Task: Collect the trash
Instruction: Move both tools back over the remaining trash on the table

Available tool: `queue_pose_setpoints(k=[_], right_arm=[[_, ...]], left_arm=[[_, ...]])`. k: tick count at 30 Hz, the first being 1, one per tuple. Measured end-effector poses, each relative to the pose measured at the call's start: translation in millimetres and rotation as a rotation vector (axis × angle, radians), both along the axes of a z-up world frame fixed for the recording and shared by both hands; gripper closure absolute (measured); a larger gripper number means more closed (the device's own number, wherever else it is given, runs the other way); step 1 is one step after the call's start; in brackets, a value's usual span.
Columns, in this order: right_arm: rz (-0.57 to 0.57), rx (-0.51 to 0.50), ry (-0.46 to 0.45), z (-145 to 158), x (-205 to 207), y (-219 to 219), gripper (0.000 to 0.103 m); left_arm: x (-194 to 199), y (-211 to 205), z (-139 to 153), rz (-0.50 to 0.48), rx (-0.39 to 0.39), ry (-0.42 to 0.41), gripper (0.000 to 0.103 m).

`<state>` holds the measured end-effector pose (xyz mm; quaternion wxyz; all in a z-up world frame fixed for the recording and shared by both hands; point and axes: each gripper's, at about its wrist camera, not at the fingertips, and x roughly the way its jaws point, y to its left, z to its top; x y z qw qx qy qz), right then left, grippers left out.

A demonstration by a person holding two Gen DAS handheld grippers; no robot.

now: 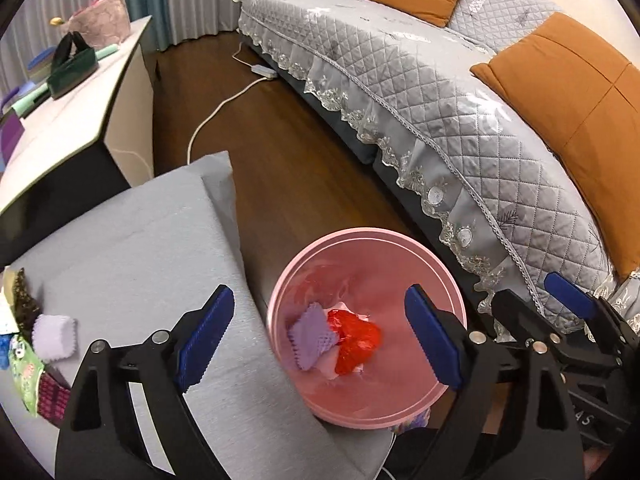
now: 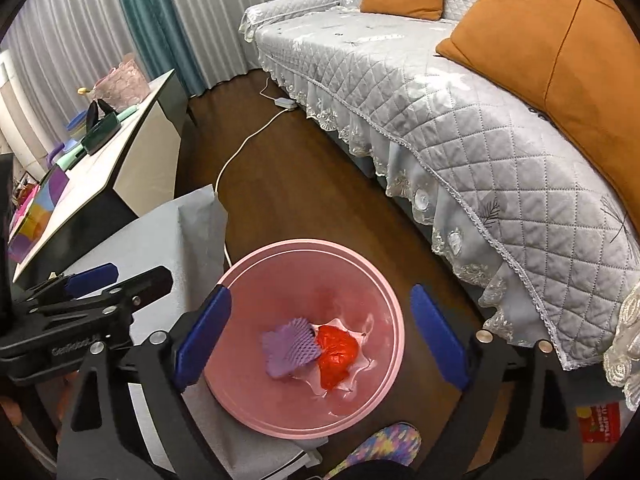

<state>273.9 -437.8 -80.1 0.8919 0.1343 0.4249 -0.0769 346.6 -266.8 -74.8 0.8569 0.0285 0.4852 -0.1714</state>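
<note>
A pink round bin [image 1: 400,240] stands on the wood floor beside a grey-covered table [image 1: 132,248]. Inside it lie a purple foam net [image 1: 310,334], a red crumpled wrapper [image 1: 356,340] and a pale piece beneath them. The bin also shows in the right wrist view [image 2: 240,400] with the purple net [image 2: 288,346] and red wrapper [image 2: 336,350]. My left gripper [image 1: 320,336] is open and empty above the bin. My right gripper [image 2: 320,336] is open and empty above it too. More trash lies at the table's left edge: a lilac foam piece [image 1: 54,336] and a green wrapper [image 1: 26,372].
A grey quilted sofa [image 1: 420,92] with orange cushions [image 1: 576,128] runs along the right. A white cable [image 1: 216,112] crosses the floor. A white cabinet [image 1: 72,120] with a dark green bag [image 1: 72,68] stands left. A multicoloured slipper [image 2: 384,448] is near the bin.
</note>
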Motion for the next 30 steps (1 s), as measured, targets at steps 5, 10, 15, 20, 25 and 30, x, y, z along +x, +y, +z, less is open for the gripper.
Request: queue_pose_setpoints(k=[5,10,15,20,25,30], right_arm=[[-0.098,0.062,-0.033,3.6,-3.1,-15.5,0.008],[-0.132,0.079,-0.069,12.3,-7.2,-11.8,0.006],[-0.074,0.081,-0.121,25.8,-13.4,10.2,0.005],[0.01,0.072,-0.185,40.3,-18.3,42.4,0.005],[0.099,0.09,-0.243,51.3,-17.8,79.1,0.005],[0.176,0.078,-0.242,53.6,-10.6,126.8,0.005]], left_arm=[[-9.1,13.6,8.5,0.019,0.026,-0.022,0.018],[-22.6,33.4,21.8,0.042,0.025,-0.052,0.018],[-41.3,65.8,37.9,0.065,0.035,-0.092,0.018],[-59.9,117.5,50.6,0.129,0.067,-0.143,0.018],[-80.0,197.8,60.8,0.272,0.072,-0.151,0.018],[-106.0,273.4,63.9,0.421,0.117,-0.163,0.018]])
